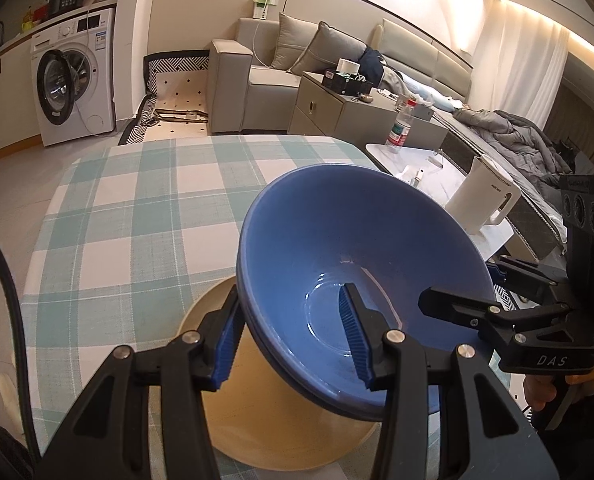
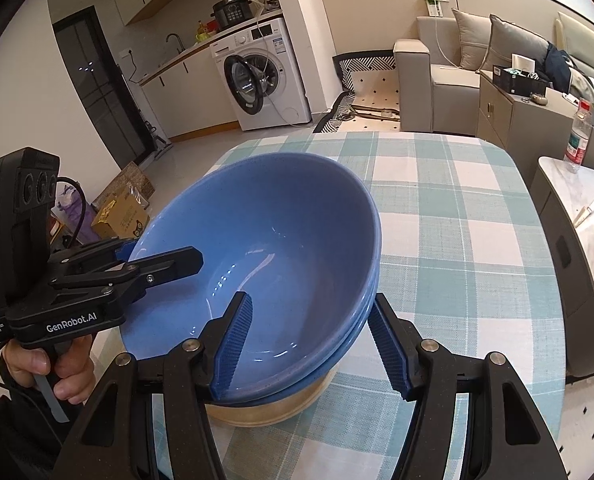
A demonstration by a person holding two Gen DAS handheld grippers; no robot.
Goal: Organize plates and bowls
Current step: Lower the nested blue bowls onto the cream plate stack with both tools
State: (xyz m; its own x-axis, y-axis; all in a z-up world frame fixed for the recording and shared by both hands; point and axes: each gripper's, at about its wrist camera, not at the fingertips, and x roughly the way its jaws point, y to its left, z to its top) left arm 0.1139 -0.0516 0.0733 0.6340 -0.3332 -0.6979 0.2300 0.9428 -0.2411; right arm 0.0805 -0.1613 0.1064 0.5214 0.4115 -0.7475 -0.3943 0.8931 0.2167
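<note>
A nested stack of blue bowls (image 1: 337, 240) (image 2: 265, 232) is gripped from two sides. My left gripper (image 1: 293, 340) is shut on the stack's near wall, one blue pad inside the top bowl and one outside. My right gripper (image 2: 311, 350) is shut on the opposite wall the same way. Each gripper shows in the other's view: the right gripper (image 1: 457, 308) at the stack's right rim, the left gripper (image 2: 165, 268) at its left rim. Under the stack lies a beige plate (image 1: 277, 420) (image 2: 265, 412) on the green-and-white checked tablecloth (image 1: 137, 208). Whether the bowls touch the plate is hidden.
A low white side table (image 1: 393, 156) to the right carries a white kettle (image 1: 485, 200) and a water bottle (image 1: 399, 130) (image 2: 579, 136). Beyond the table's far edge are a washing machine (image 2: 265, 80) and a sofa (image 1: 257, 84). Cardboard boxes (image 2: 121, 212) sit on the floor at left.
</note>
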